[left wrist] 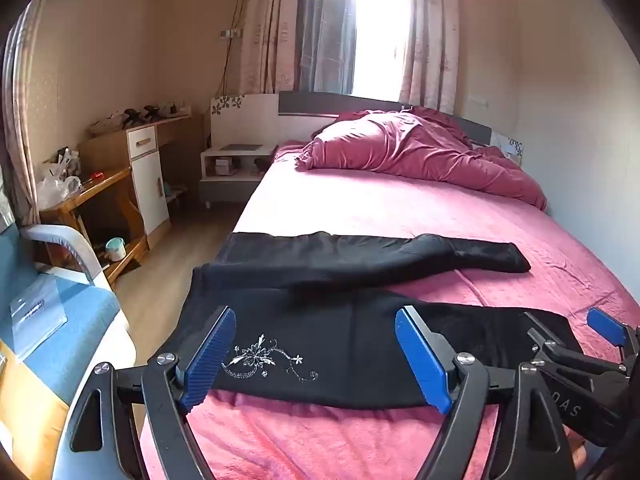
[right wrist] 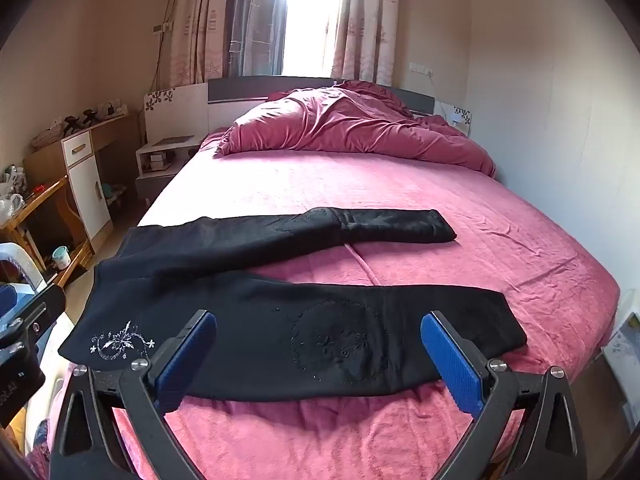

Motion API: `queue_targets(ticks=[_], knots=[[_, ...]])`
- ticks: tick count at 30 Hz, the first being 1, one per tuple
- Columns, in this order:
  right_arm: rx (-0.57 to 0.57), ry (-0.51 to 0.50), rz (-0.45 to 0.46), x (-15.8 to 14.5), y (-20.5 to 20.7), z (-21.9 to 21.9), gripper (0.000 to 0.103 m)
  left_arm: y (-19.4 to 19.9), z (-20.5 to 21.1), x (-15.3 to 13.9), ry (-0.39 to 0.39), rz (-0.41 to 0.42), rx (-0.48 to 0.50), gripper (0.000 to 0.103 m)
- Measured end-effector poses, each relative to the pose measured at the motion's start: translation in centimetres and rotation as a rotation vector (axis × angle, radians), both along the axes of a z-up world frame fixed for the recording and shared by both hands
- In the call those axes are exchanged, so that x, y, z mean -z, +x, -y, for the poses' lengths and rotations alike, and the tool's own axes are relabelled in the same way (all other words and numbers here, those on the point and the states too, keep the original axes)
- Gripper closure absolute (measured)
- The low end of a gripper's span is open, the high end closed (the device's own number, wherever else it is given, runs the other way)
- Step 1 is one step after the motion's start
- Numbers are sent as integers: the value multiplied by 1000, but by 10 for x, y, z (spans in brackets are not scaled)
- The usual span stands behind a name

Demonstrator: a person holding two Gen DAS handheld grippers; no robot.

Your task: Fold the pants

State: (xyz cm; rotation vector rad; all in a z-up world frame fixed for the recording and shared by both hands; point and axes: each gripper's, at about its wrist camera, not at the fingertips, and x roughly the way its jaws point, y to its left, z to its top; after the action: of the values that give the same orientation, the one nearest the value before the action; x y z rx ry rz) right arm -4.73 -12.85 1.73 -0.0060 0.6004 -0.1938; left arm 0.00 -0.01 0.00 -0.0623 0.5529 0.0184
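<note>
A pair of black soft-fabric pants (right wrist: 280,320) lies spread across the foot end of a bed covered in a pink plush sheet (right wrist: 440,208), its waist toward the left edge of the bed and its two legs stretched out to the right, parted in a narrow V. The nearer leg carries a silver floral embroidery (right wrist: 120,344) close to the waist and a faint circular stitched pattern (right wrist: 340,344) further along. The left hand-held gripper (left wrist: 316,356) hovers over the waist end with its blue ribbed pads spread wide and nothing between them. The right hand-held gripper (right wrist: 320,360) hangs above the nearer leg, its blue pads likewise fully apart and gripping nothing. A crumpled dark-pink velvet duvet (right wrist: 352,128) is heaped at the head of the bed, well apart from the pants. To the left of the bed stand a white bedside shelf unit (left wrist: 236,160) and a wooden counter (left wrist: 92,188) with clutter on it.
</note>
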Motion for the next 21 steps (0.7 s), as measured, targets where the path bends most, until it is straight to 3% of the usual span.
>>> queue_targets(ticks=[4,5,7,21], knots=[[-11,-13,-11,1,1,0,0,-4,3,-1,6,16,11,19],[-11,-23,-17,6,4,-5,0,1,-1,0,-19,-34,9,19],[-20,-16,-13,8,3,-5,0,4,-8,0,-24,-43,12,19],[-35,-11,-15,12,0,-11,0,4,-1,14,-6,-37,6,19]])
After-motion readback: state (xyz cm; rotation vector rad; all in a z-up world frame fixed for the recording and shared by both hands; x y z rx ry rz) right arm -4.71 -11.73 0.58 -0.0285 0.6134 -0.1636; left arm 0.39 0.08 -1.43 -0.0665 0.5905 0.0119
